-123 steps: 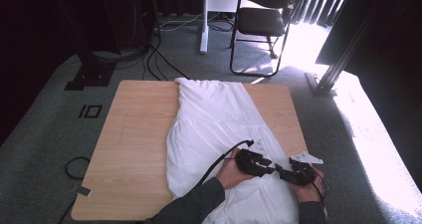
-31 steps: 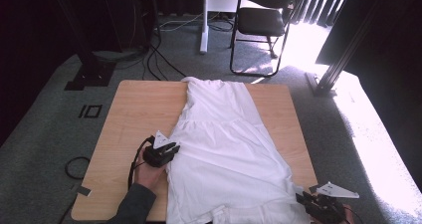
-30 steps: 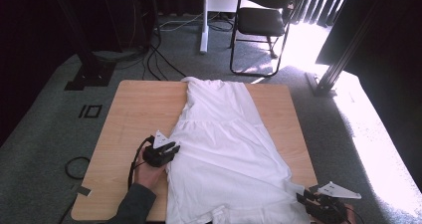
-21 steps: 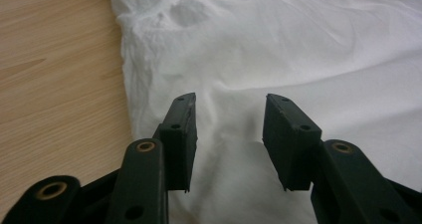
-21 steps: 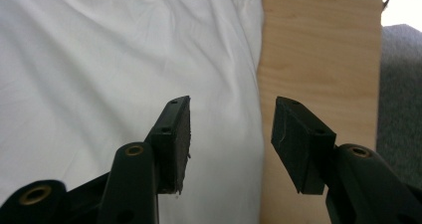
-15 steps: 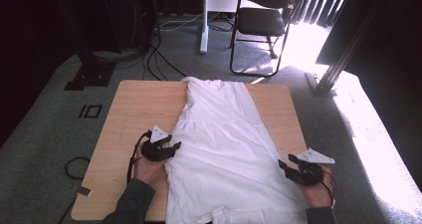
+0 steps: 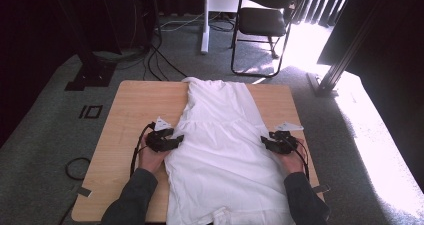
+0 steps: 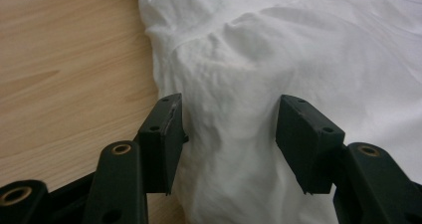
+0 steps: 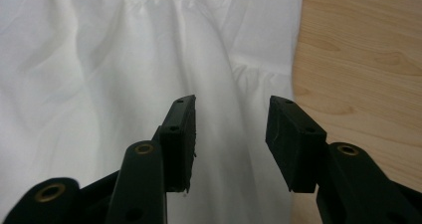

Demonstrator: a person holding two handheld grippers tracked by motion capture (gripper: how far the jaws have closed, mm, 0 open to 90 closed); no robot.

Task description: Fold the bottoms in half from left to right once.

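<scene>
Soft white cloth on smooth wood

White dress (image 7: pixel 225 145): thin cloth, matt, w/ wrinkles. Table (image 7: pixel 130 110): light wood, smooth, w/ grain lines. Gripper jaws: black plastic, matt. Floor (image 7: pixel 45 135): grey carpet, rough.

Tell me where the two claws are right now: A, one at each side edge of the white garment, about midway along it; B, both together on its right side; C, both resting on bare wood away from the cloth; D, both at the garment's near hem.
A: the left claw is at the white garment's left edge, the right claw at its right edge.
</scene>
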